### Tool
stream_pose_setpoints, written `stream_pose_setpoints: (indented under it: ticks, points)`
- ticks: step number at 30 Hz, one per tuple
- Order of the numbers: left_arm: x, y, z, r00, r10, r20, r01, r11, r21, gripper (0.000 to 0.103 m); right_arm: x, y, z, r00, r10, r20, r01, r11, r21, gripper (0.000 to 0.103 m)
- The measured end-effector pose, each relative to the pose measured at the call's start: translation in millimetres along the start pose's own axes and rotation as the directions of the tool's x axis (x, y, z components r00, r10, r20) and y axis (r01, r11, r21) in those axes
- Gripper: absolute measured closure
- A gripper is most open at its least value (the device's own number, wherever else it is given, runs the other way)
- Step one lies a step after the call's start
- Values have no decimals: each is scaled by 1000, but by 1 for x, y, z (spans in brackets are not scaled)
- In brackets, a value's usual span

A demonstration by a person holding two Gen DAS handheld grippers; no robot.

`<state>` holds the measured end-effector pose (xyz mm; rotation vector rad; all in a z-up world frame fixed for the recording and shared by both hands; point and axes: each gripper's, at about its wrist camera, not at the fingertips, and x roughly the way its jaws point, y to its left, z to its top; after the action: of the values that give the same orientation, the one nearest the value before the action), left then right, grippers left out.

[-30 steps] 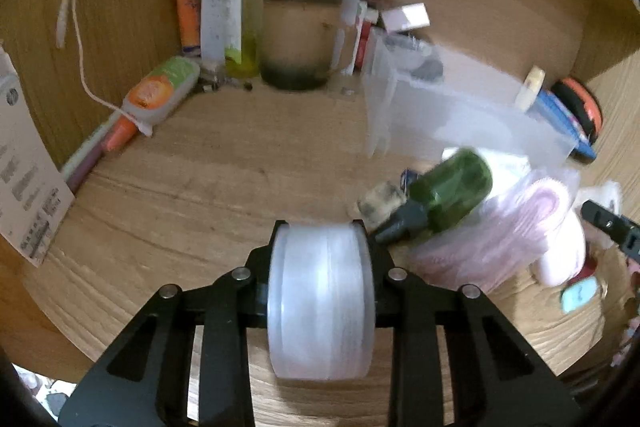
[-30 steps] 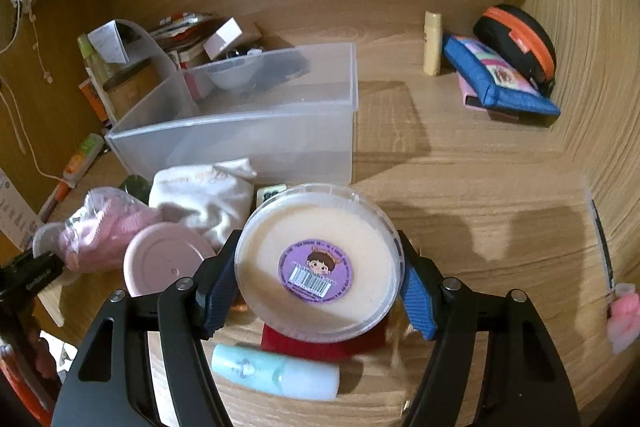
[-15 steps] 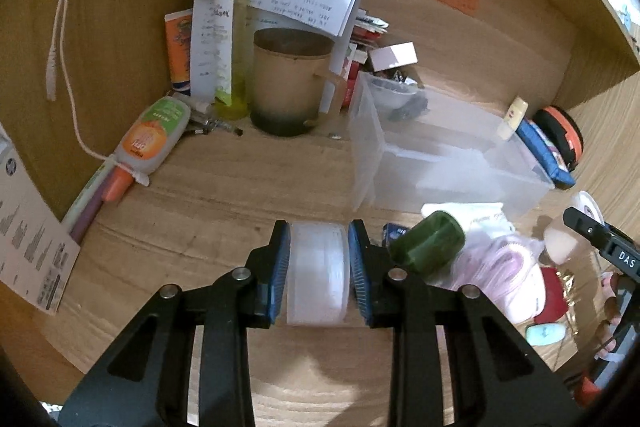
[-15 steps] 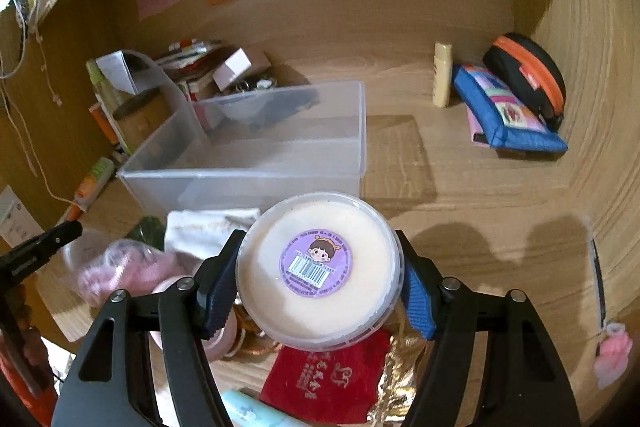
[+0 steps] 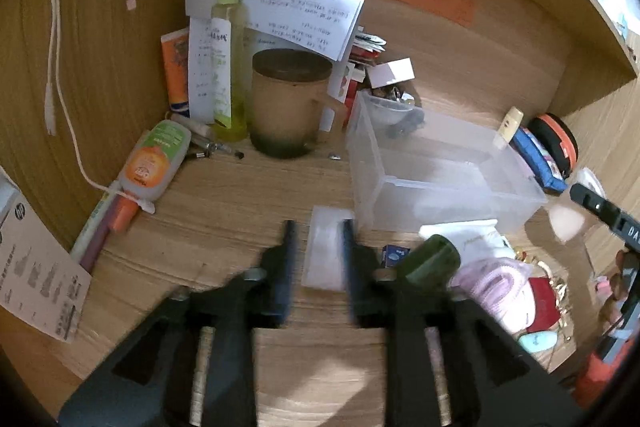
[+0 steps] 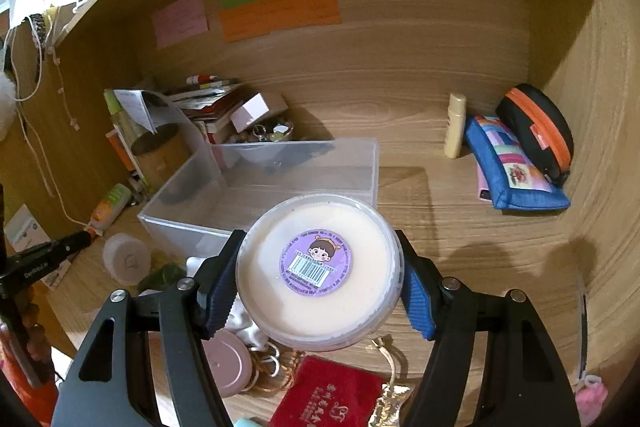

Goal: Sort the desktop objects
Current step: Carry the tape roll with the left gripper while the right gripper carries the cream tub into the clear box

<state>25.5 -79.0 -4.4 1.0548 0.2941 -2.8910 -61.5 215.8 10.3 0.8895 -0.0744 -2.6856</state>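
Two grips differ: our right hand-held gripper (image 6: 316, 287) clamps the tub (image 6: 318, 269), left hand-held gripper (image 5: 316, 247) opening around the jar (image 5: 325, 247); release both inside the bin (image 6: 280, 167).

L gripper (image 5: 316, 251) jaws opening, angled down; R gripper (image 6: 318, 275) clamped, angled down.

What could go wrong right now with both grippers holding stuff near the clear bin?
The left gripper has its jaws opening around the frosted white jar; it could drop onto the desk short of the clear plastic bin. The right gripper clamps the round cream tub only by its rim, so it may slip onto the clutter below.
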Motion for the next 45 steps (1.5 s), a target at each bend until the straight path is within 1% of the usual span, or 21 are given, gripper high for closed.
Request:
stream_pose_setpoints:
  ticks: [1, 2, 4, 5, 7, 8, 9, 10, 11, 12, 13, 16, 20, 24, 25, 29, 34, 37, 41, 45]
  points:
    - [2, -1, 0, 1000, 3, -1, -3, 1000, 9, 48, 1, 0, 1, 1000, 6, -2, -6, 1000, 2, 36]
    - [4, -2, 0, 1000, -6, -6, 6, 1000, 20, 44, 2, 0, 2, 1000, 9, -4, -9, 1000, 3, 36]
    - [12, -7, 2, 999, -44, -27, 45, 998, 45, 42, 4, 1, 5, 1000, 6, -3, -6, 1000, 1, 36]
    - [19, -12, 4, 998, -45, -38, 48, 996, 72, 42, 4, 2, 6, 1000, 6, -1, -6, 1000, -1, 36]
    - [34, -18, 9, 998, -15, -54, 20, 994, 111, 42, 6, 2, 8, 1000, 14, 0, -14, 1000, 2, 36]
    - [46, -20, 12, 997, 4, -76, 6, 992, 126, 42, 7, 2, 10, 1000, 21, -2, -21, 1000, 6, 36]
    - [61, -19, 16, 993, 15, -113, -1, 992, 127, 44, 8, 2, 10, 1000, 25, -5, -25, 1000, 8, 36]
    - [71, -17, 18, 990, 12, -138, 5, 992, 123, 56, 9, 3, 11, 1000, 25, -6, -25, 1000, 7, 36]
    - [83, -14, 20, 985, 9, -173, 10, 994, 109, 65, 10, 4, 12, 1000, 24, -7, -24, 1000, 4, 36]
    - [89, -12, 20, 981, -3, -193, 22, 995, 95, 73, 10, 5, 12, 1000, 21, -7, -21, 1000, 0, 36]
    - [90, -10, 21, 983, -11, -184, 27, 996, 85, 73, 10, 5, 12, 1000, 19, -7, -19, 1000, -3, 36]
    - [87, -8, 19, 988, -3, -156, 15, 997, 79, 74, 10, 6, 14, 1000, 14, -6, -14, 1000, -13, 36]
    - [77, -7, 16, 992, -6, -129, 14, 998, 61, 74, 16, 4, 21, 1000, 11, -12, -11, 1000, -8, 36]
    - [65, -1, 24, 995, -8, -103, 10, 1000, 26, 74, 19, 6, 30, 1000, 24, -8, -24, 1000, -15, 36]
    - [60, 2, 27, 996, -4, -86, 5, 1000, 9, 74, 20, 7, 33, 1000, 24, -4, -24, 999, -22, 36]
    - [47, 6, 41, 999, 10, -34, -11, 1000, -8, 74, 25, 11, 45, 999, 42, 0, -42, 998, -38, 36]
    - [28, -6, 56, 1000, -7, 16, 6, 1000, 18, 74, 33, 18, 57, 999, 37, 4, -37, 996, -75, 36]
    - [20, -18, 64, 999, -35, 40, 33, 999, 43, 74, 38, 22, 62, 999, 44, 2, -44, 995, -91, 36]
    - [16, -35, 73, 996, -70, 61, 65, 995, 73, 74, 46, 27, 64, 999, 47, -7, -47, 993, -111, 36]
    - [21, -50, 77, 993, -98, 61, 91, 991, 102, 74, 56, 29, 63, 998, 51, -27, -54, 991, -124, 36]
